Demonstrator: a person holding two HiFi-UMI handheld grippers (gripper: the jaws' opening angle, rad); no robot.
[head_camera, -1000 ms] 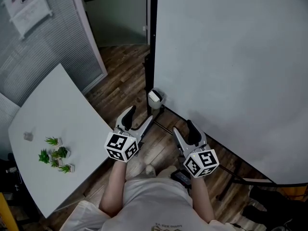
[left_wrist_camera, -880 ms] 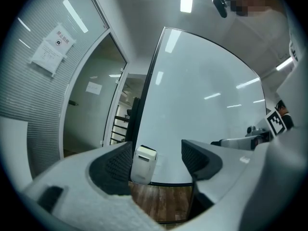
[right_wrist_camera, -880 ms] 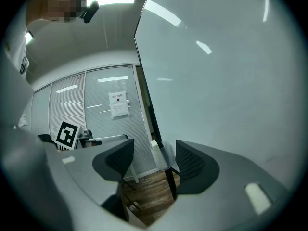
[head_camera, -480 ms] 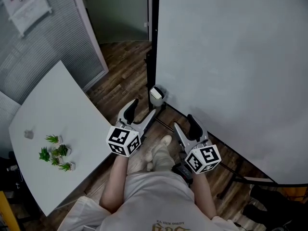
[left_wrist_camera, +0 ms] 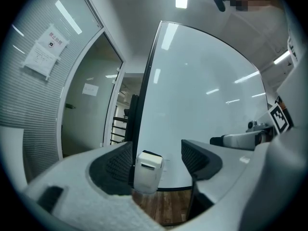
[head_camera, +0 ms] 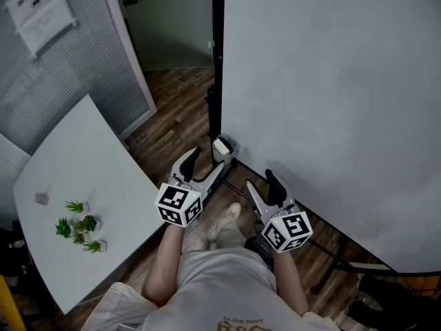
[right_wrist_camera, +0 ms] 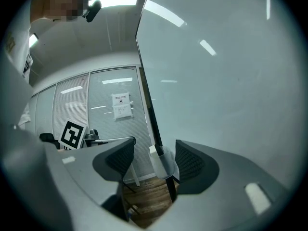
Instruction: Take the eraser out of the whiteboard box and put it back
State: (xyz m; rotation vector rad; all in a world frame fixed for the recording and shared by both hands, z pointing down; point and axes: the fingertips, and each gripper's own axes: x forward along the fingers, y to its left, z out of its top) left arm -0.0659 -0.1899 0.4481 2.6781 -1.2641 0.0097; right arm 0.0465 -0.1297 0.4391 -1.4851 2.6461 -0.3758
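A small white whiteboard box [head_camera: 222, 147] hangs at the lower left corner of the big whiteboard [head_camera: 331, 88]. In the left gripper view the box [left_wrist_camera: 147, 173] shows ahead between the jaws, apart from both pads, with the eraser's dark top [left_wrist_camera: 152, 154] sticking out of it. My left gripper [head_camera: 204, 165] is open and empty, just short of the box. My right gripper [head_camera: 262, 187] is open too, farther right and lower in the head view. In the right gripper view the box [right_wrist_camera: 165, 166] and the white eraser [right_wrist_camera: 153, 151] lie beyond the jaws.
A white table [head_camera: 76, 178] with small green plants [head_camera: 79, 225] and a grey object [head_camera: 42, 198] stands at left. Behind it are a blinds-covered partition [head_camera: 62, 67] and a doorway [head_camera: 172, 19]. The whiteboard's black post [head_camera: 217, 61] and stand legs reach the wooden floor [head_camera: 176, 116].
The left gripper has edged toward the box. The person's foot has shifted on the floor below. The right gripper has stayed about where it was.
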